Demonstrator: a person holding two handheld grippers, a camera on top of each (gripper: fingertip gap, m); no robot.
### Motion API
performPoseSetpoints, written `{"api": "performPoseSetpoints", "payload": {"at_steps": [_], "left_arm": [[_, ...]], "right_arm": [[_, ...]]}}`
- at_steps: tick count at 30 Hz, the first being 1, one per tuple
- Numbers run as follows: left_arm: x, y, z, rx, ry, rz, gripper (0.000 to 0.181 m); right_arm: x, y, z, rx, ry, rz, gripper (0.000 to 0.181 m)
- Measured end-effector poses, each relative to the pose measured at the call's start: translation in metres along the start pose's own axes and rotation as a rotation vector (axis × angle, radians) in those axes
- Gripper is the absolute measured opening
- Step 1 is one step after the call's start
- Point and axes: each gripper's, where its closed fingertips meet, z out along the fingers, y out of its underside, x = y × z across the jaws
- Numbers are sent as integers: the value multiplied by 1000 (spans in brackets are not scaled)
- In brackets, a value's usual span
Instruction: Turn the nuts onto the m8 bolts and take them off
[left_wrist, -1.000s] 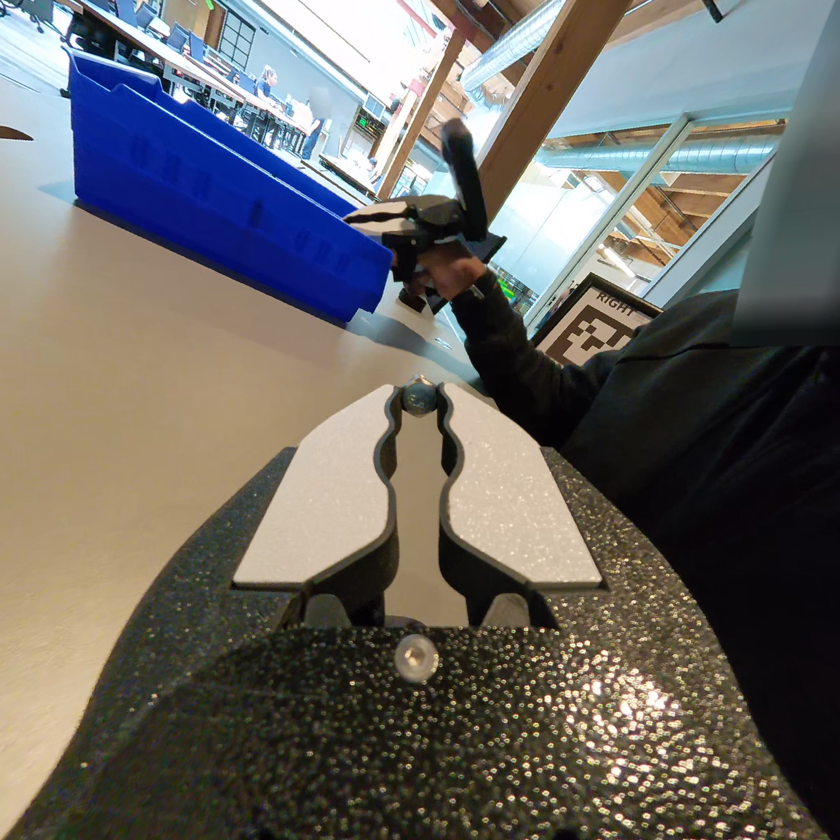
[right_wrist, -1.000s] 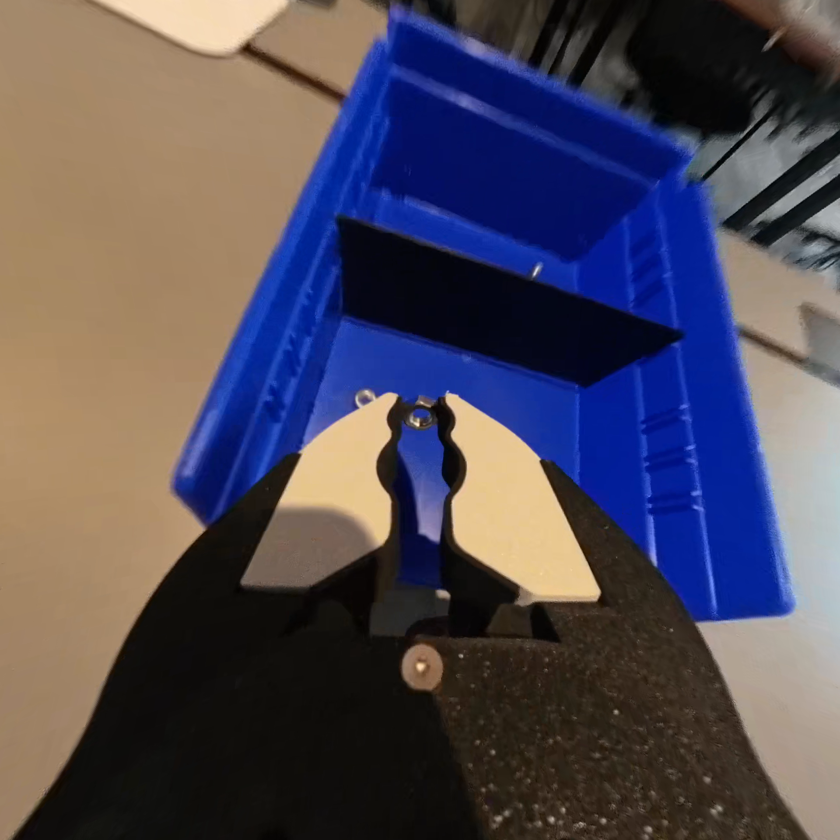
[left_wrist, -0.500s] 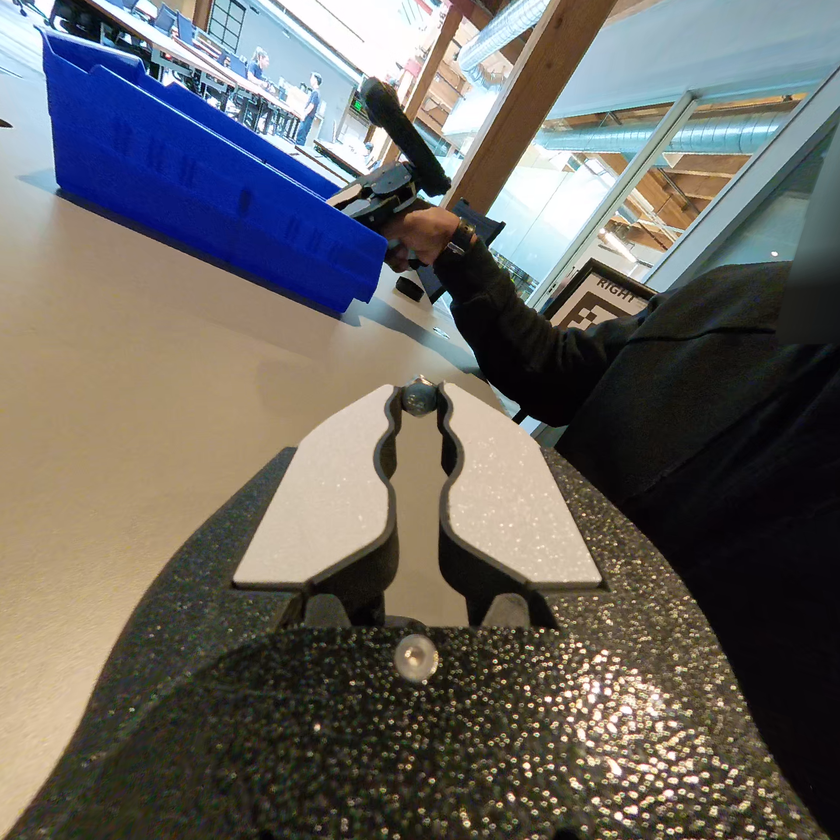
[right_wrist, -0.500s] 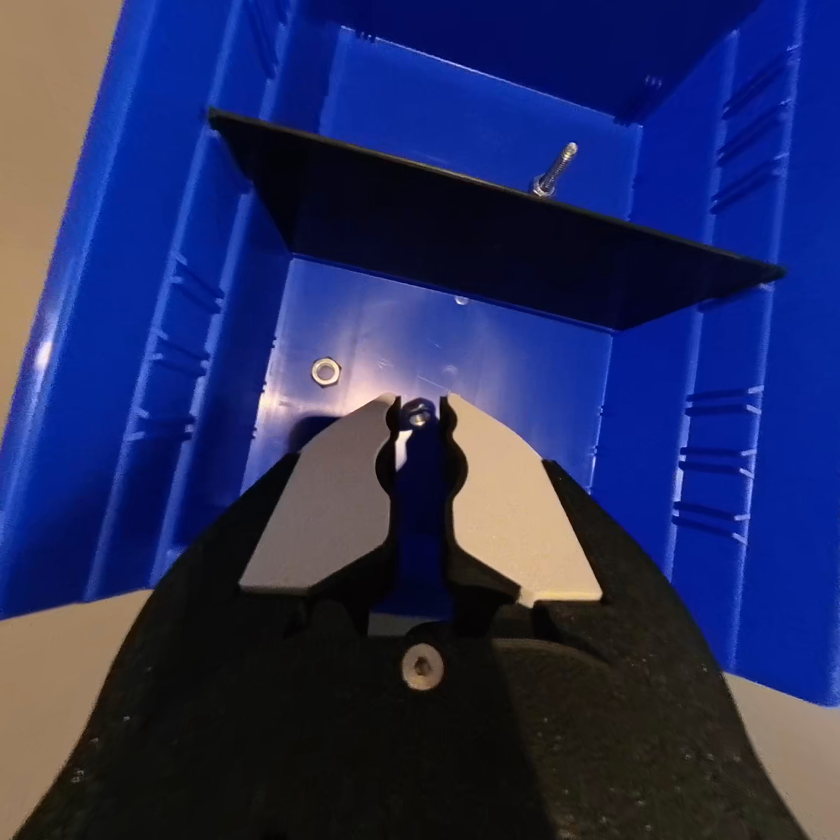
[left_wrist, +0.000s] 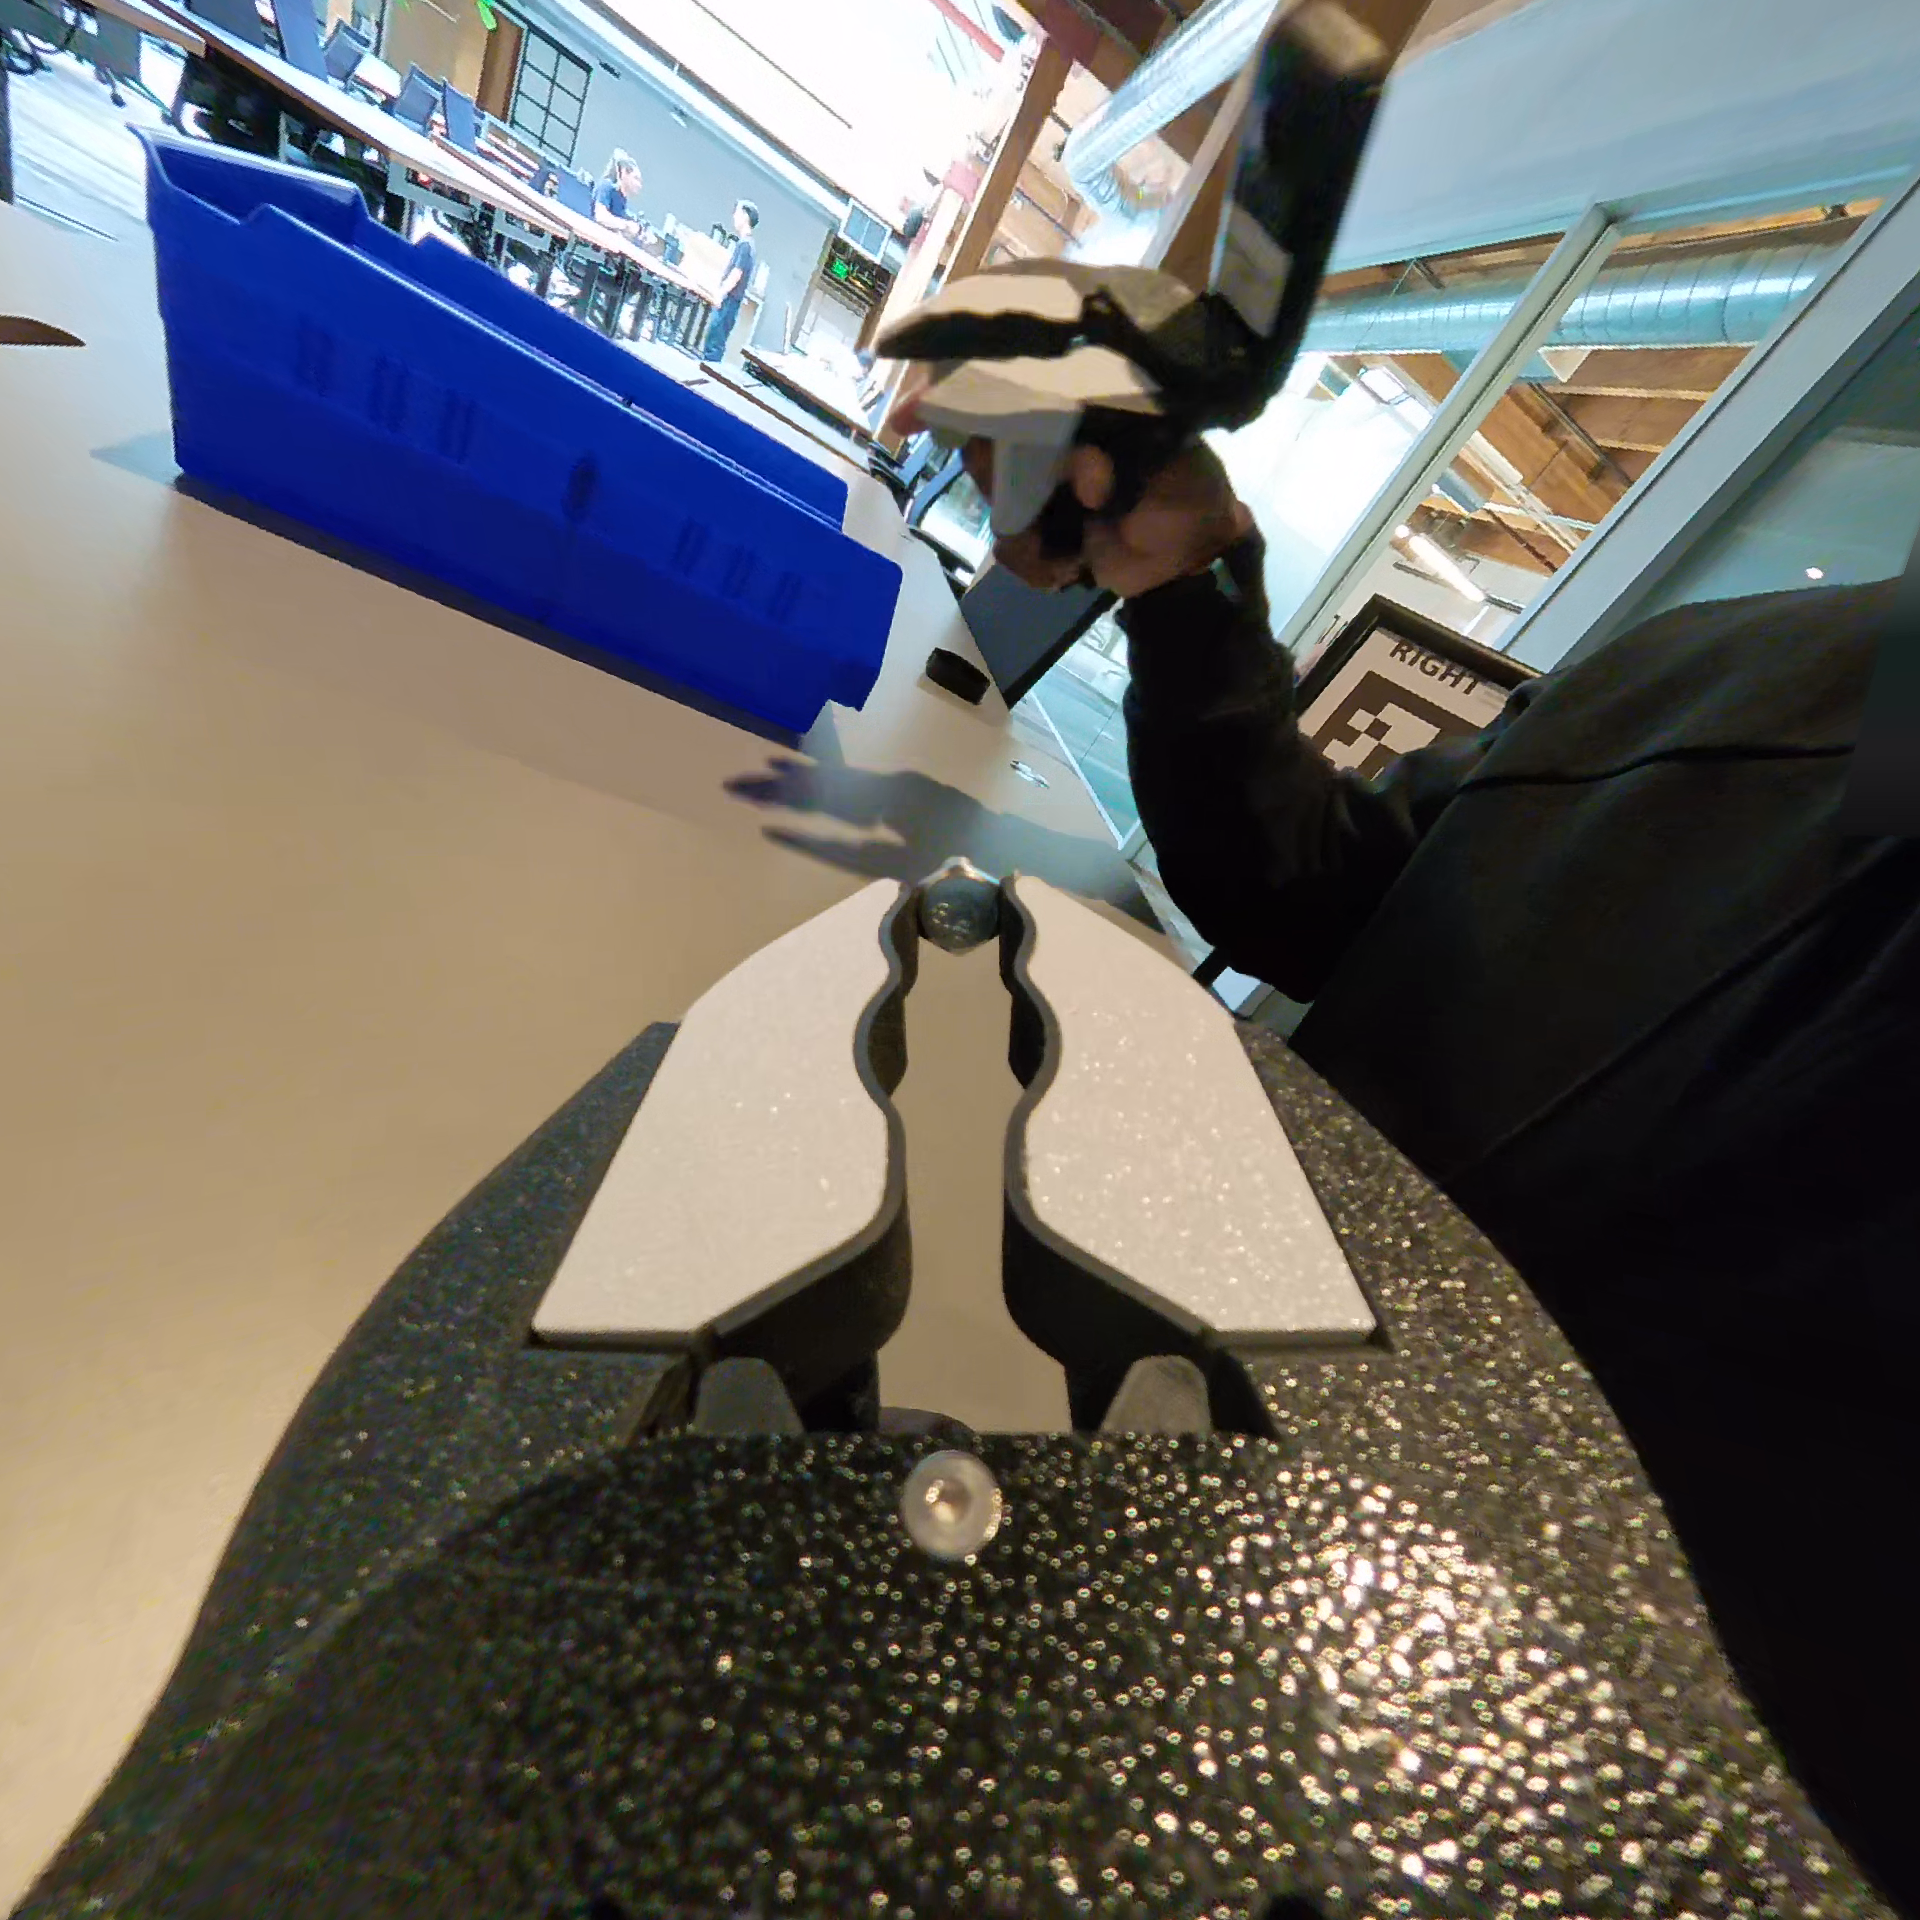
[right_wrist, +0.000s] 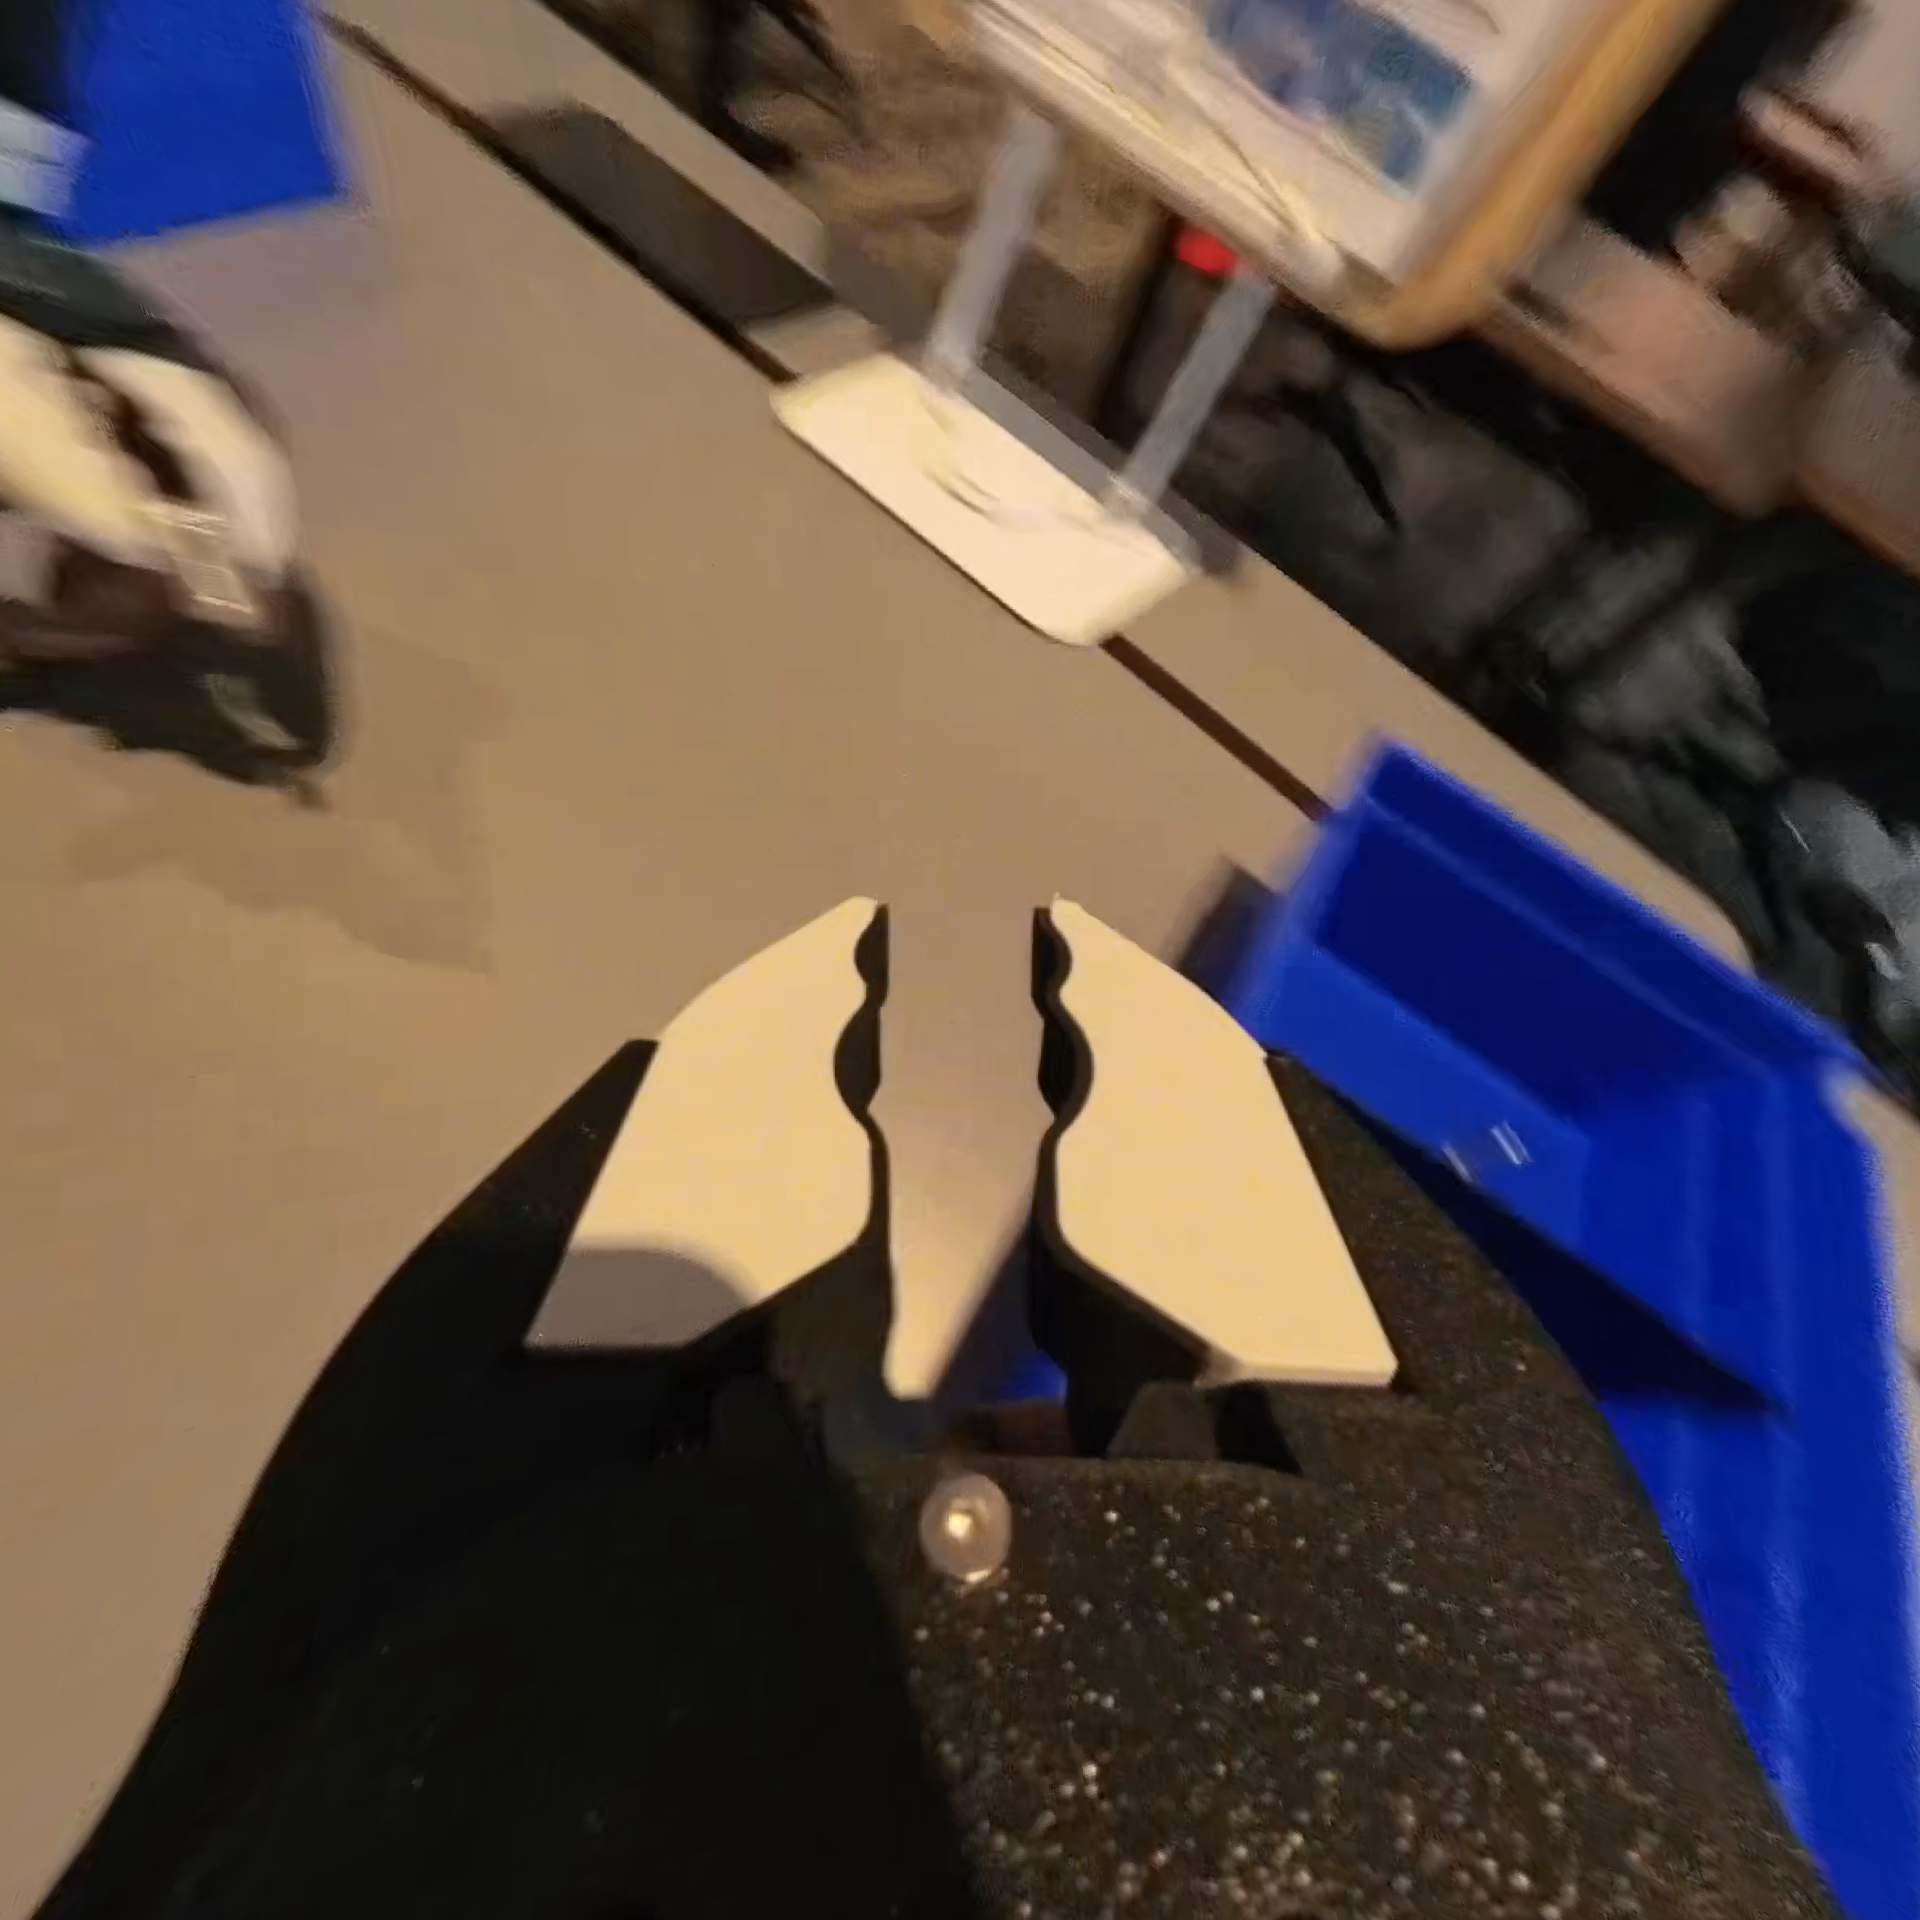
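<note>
My left gripper (left_wrist: 958, 920) is shut on the head of a silver bolt (left_wrist: 956, 914), held just above the beige table (left_wrist: 312, 935); both pads press on it. My right gripper (right_wrist: 960, 920) is open with nothing between its pads, over the bare table (right_wrist: 623, 727) to the left of the blue bin (right_wrist: 1558, 1091). In the left wrist view the right gripper (left_wrist: 1039, 353) is raised high in a hand, right of the blue bin (left_wrist: 468, 468). The left gripper (right_wrist: 135, 540) shows blurred at the left edge of the right wrist view.
A white stand base (right_wrist: 977, 499) sits at the table's far edge. A framed black-and-white marker board (left_wrist: 1392, 707) and a small black round object (left_wrist: 956, 673) stand beyond the bin. A dark sleeve (left_wrist: 1558, 935) fills the right side. My right fingertips sit around 25 cm from my left ones.
My right gripper held a nut over the bin's near compartment; it has opened, the nut is gone from its pads, and it has swung up and away from the bin. The left gripper keeps the bolt.
</note>
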Motion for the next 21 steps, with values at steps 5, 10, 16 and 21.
{"api": "performPoseSetpoints", "payload": {"at_steps": [5,10,16,21], "left_arm": [[-3,2,2,-13,-32,16,14],[-5,4,4,-33,-68,38,14],[-4,10,8,-73,-62,32,14],[-7,17,10,-115,-90,10,14]], "right_arm": [[-137,-34,59,108,-294,-224,25],[-195,-26,106,134,-356,-276,29],[-207,-21,110,160,-374,-273,22],[-210,-15,116,134,-320,-365,8]]}}
